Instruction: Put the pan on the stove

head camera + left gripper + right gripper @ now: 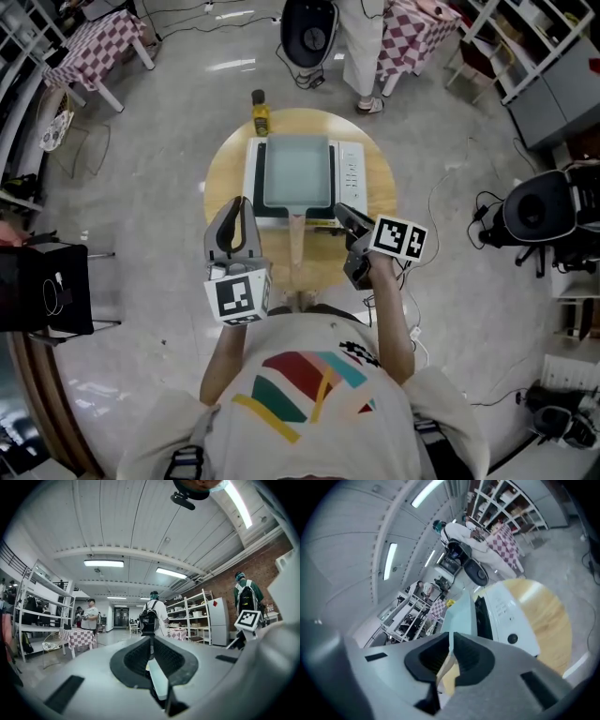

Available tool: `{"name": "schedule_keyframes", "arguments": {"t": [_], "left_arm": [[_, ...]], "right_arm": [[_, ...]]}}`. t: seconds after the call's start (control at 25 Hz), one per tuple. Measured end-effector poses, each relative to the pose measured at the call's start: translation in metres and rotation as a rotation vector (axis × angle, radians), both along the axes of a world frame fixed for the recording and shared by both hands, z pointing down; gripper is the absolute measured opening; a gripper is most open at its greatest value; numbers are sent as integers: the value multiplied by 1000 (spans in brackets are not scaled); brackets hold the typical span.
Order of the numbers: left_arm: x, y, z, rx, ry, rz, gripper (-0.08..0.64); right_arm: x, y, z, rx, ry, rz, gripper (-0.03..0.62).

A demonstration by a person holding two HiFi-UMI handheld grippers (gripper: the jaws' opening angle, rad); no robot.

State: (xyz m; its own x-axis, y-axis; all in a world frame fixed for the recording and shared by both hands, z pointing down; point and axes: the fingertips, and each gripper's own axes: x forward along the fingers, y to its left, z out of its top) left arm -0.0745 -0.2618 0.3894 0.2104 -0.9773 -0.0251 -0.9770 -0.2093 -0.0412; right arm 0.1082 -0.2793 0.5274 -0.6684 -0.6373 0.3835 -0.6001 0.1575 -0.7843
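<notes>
Jaws closed (both), left hand-held gripper (242,202) pointing forward, right hand-held gripper (340,209) toward pan (296,172)

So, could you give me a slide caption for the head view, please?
Square pan on the white stove, wooden handle toward the person, left gripper and right gripper held nearby.

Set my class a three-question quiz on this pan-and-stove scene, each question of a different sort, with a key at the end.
1. True or false: the pan sits on the stove.
2. The pan's handle points:
A) toward the person
B) away, across the room
C) straight up
3. Fill in: the bottle behind the stove is ____ in colour.

Key: 1 true; 2 A; 3 yellow.
</notes>
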Motion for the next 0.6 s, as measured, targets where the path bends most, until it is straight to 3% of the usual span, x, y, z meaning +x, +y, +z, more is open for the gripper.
{"name": "schedule_keyframes", "arguments": {"t": [0.16,0.36,0.48,0.6], "left_arm": [[-3,2,-17,10,31,-6,18],[-2,4,-51,56,47,-7,18],[0,6,-62,86,49,1,18],[4,8,-68,102,50,13,18]], "right_arm": [[6,-9,-47,163,159,28,20],[13,-10,-103,463,451,130,18],[6,-4,-127,642,624,143,15],[-4,3,-139,733,698,154,14]]}}
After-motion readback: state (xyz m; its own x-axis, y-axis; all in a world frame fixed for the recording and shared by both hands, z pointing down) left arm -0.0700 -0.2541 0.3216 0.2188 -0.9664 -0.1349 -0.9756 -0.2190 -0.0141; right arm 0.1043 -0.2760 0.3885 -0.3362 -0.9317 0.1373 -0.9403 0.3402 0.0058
